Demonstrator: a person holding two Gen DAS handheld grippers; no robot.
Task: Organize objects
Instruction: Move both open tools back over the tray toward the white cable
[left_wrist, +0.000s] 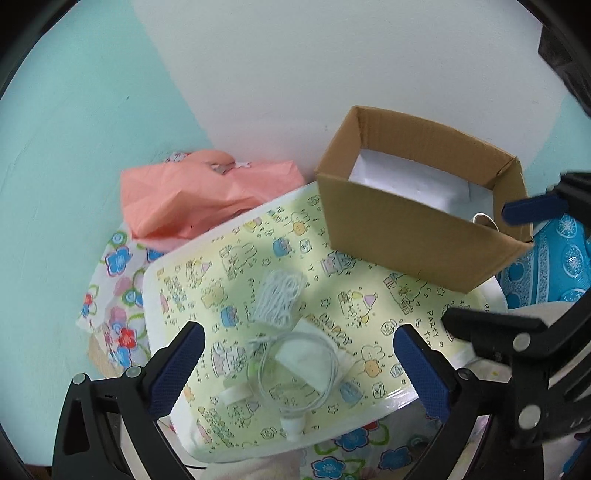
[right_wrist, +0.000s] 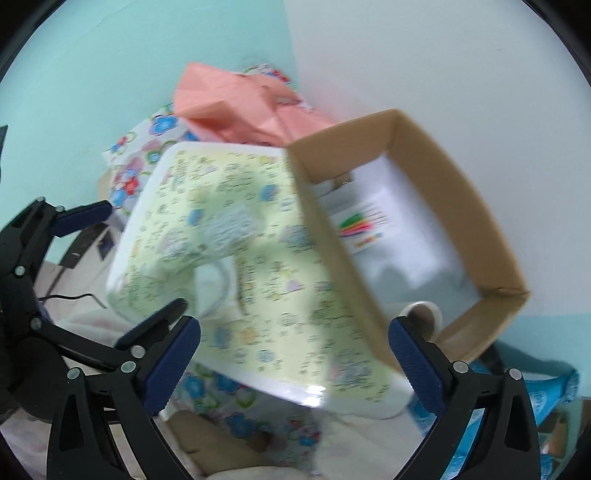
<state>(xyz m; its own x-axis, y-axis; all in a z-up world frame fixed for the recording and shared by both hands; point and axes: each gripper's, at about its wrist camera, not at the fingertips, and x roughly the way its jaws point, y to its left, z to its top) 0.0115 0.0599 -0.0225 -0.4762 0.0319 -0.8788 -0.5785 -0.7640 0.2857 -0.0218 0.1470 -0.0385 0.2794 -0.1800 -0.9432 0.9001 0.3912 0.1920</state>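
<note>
Both grippers are hanging wide open and empty over a small yellow cartoon-printed tabletop (left_wrist: 332, 302): the left gripper (left_wrist: 299, 365) is spreading its blue pads around a coiled white earphone cable (left_wrist: 295, 373) lying beside a white cord bundle (left_wrist: 279, 295), while the right gripper (right_wrist: 295, 350) is hovering near an open brown cardboard box (right_wrist: 480, 221) sitting on the table's far corner.

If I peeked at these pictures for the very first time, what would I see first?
Probably the yellow cartoon tray in the middle, with a coiled white cable and a bundle of white string lying on it. An open cardboard box stands on the tray's far right corner. A crumpled pink bag sits behind the tray by the wall, and the left gripper hangs open above the cable.
</note>
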